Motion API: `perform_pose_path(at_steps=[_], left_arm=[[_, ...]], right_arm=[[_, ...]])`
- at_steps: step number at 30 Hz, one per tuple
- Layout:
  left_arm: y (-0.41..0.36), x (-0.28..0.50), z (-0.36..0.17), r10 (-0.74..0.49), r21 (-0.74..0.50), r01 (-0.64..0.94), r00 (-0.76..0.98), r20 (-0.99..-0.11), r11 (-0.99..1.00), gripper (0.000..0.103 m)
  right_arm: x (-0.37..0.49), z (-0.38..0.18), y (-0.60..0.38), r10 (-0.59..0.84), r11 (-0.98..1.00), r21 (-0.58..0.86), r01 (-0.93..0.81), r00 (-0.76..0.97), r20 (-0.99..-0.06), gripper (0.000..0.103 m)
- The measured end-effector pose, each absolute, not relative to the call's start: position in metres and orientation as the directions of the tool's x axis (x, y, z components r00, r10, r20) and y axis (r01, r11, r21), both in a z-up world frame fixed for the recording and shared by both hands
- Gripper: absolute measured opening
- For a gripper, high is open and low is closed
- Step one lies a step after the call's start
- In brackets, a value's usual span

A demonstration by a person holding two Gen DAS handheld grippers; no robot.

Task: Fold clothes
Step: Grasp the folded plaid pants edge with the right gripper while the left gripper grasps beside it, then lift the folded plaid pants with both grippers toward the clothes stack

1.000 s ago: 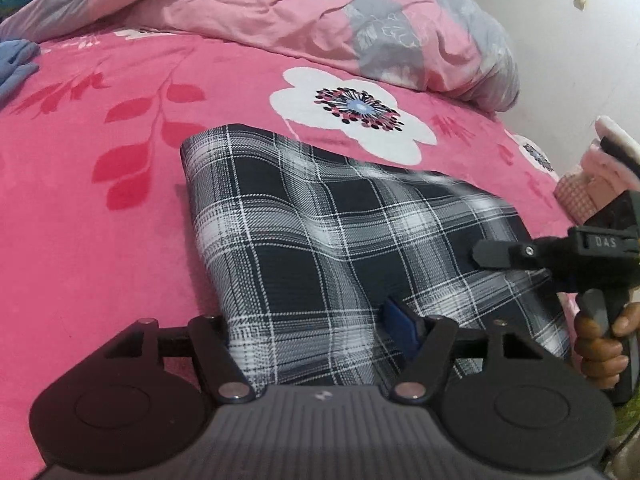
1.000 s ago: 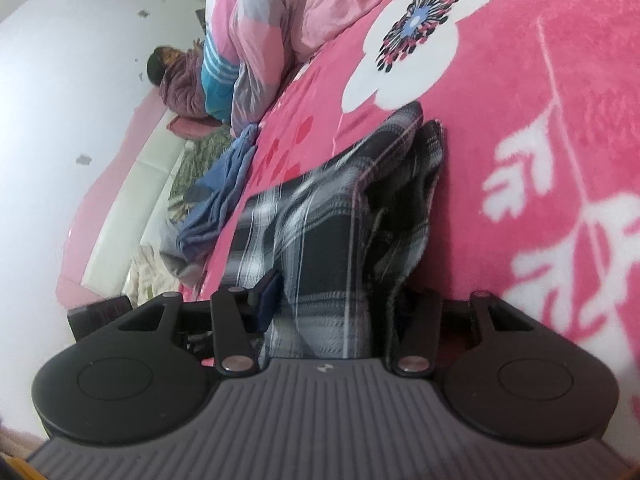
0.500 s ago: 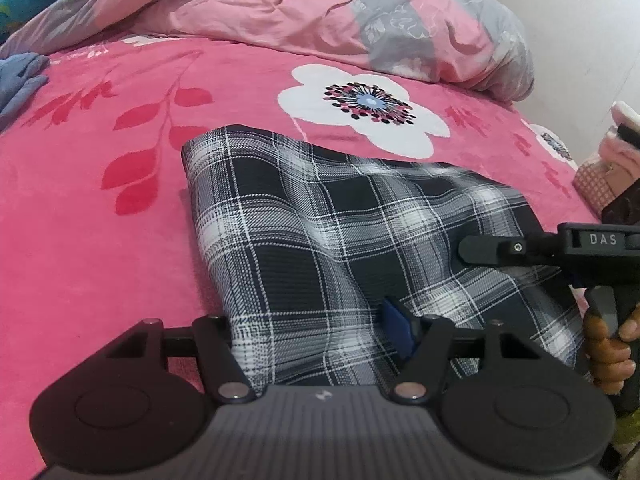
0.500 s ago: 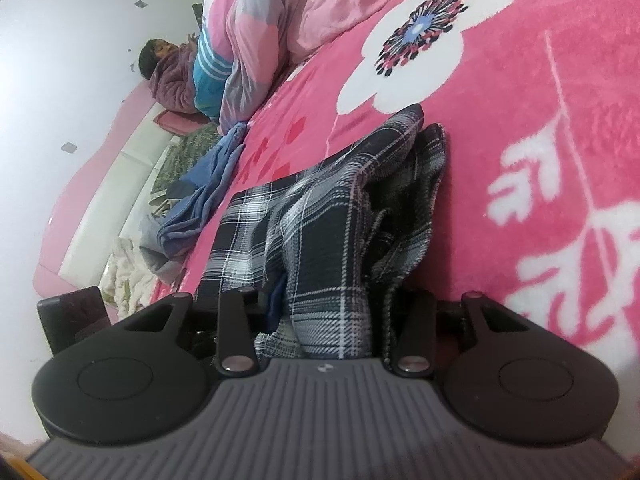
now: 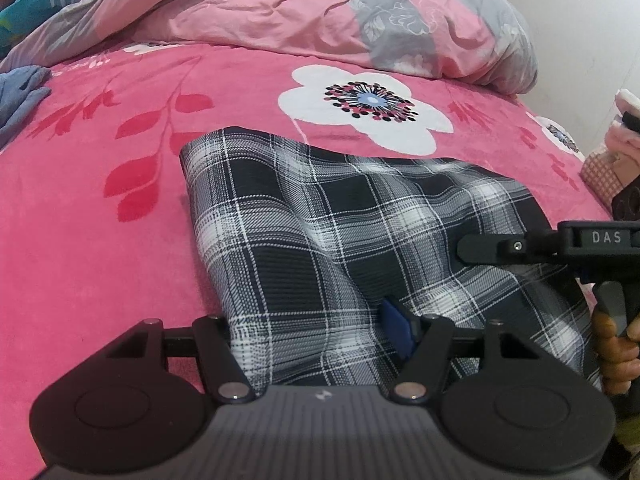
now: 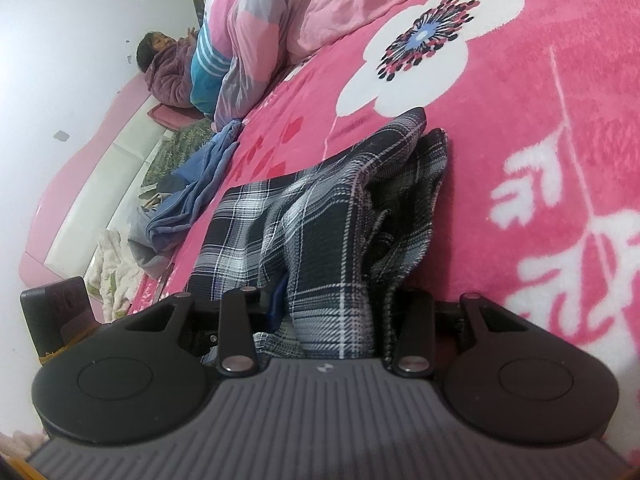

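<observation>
A black-and-white plaid garment (image 5: 340,220) lies folded on the pink flowered blanket (image 5: 80,240). Its near edge is raised off the bed and runs into my left gripper (image 5: 308,320), which is shut on it; a blue pad (image 5: 394,330) shows against the cloth. At the right a hand (image 5: 616,344) holds my right gripper (image 5: 472,248) against the garment's right side. In the right wrist view the plaid garment (image 6: 320,220) is bunched in thick folds between the fingers of the right gripper (image 6: 332,300), which is shut on it.
A crumpled pink and grey quilt (image 5: 320,8) is heaped along the far side of the bed. A blue garment (image 6: 200,184) lies near the bed's edge. A person (image 6: 168,68) lies beyond the quilt. A white wall (image 5: 580,40) stands at the right.
The right gripper's fingers have drawn closer together on the bunched plaid cloth. Both hands have barely shifted, and the garment lies much as before.
</observation>
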State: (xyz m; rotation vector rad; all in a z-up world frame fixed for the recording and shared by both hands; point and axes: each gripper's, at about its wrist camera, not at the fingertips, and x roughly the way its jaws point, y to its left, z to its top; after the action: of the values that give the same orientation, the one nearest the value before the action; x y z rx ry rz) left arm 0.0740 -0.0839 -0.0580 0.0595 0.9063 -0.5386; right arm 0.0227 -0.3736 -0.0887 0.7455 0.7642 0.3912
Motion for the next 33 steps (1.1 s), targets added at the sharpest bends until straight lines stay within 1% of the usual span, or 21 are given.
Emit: perform_pose_path(at_steps=[10,13,15,17,18,21,26,31,33], left_arm=[[-0.086,0.073,-0.058,-0.415,-0.163,0.469,0.504,-0.758,0.868,0.066],[-0.083,0.068,-0.057,-0.427,-0.166,0.47,0.528,-0.734,0.867,0.061],[-0.08,0.064,-0.054,-0.436,-0.166,0.472,0.547,-0.714,0.866,0.052],[-0.076,0.06,-0.05,-0.452,-0.181,0.473,0.556,-0.698,0.862,0.046],[-0.075,0.059,-0.047,-0.459,-0.192,0.471,0.556,-0.693,0.861,0.043],[-0.072,0.056,-0.038,-0.489,-0.233,0.47,0.551,-0.677,0.852,0.037],[-0.085,0.044,-0.019,-0.54,-0.264,0.507,0.536,-0.648,0.82,0.032],[-0.124,0.037,-0.011,-0.592,-0.278,0.573,0.485,-0.644,0.771,0.032],[-0.148,0.036,-0.01,-0.614,-0.284,0.603,0.454,-0.646,0.745,0.032]], right_arm=[[0.023,-0.09,-0.372,0.565,0.685,0.726,-0.064,0.675,-0.474,0.038],[0.023,-0.089,-0.37,0.55,0.701,0.71,-0.062,0.681,-0.484,0.036],[0.02,-0.079,-0.357,0.497,0.77,0.633,-0.077,0.694,-0.521,0.035],[0.016,-0.065,-0.339,0.428,0.853,0.51,-0.112,0.71,-0.559,0.033],[0.013,-0.06,-0.334,0.407,0.872,0.473,-0.125,0.721,-0.561,0.032],[0.005,-0.043,-0.322,0.357,0.913,0.376,-0.157,0.752,-0.554,0.03],[-0.015,-0.024,-0.313,0.309,0.945,0.263,-0.194,0.791,-0.528,0.029],[-0.036,-0.01,-0.334,0.277,0.955,0.24,-0.176,0.821,-0.499,0.029],[-0.045,-0.007,-0.357,0.259,0.957,0.249,-0.15,0.826,-0.5,0.029]])
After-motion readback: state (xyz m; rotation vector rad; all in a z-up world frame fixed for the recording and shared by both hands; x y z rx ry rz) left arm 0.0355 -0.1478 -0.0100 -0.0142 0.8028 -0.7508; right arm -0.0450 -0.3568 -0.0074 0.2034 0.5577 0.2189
